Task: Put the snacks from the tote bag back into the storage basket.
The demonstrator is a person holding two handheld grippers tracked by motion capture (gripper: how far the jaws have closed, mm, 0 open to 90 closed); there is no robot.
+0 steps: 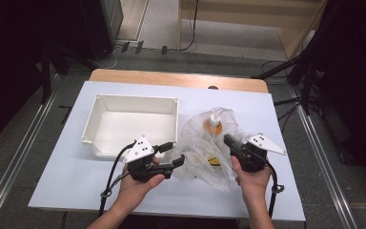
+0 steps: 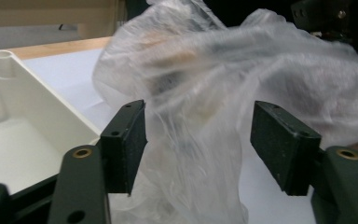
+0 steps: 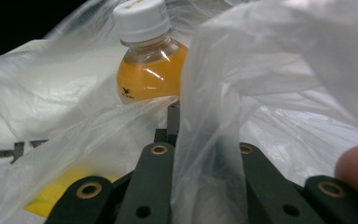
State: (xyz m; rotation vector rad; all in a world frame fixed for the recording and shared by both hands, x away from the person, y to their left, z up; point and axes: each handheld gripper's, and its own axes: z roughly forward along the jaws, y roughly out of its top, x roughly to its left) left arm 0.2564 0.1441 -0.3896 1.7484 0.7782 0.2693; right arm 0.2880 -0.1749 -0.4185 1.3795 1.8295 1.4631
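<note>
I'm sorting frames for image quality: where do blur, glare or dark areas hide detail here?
High view: evenly lit table, black surroundings at both sides, plastic bag glossy. Left gripper view: the bag is soft and smeared, while the near fingers and white bin stay fairly sharp. Right gripper view: the orange drink bottle is clear with small highlights; bag film veils the closed fingers.
</note>
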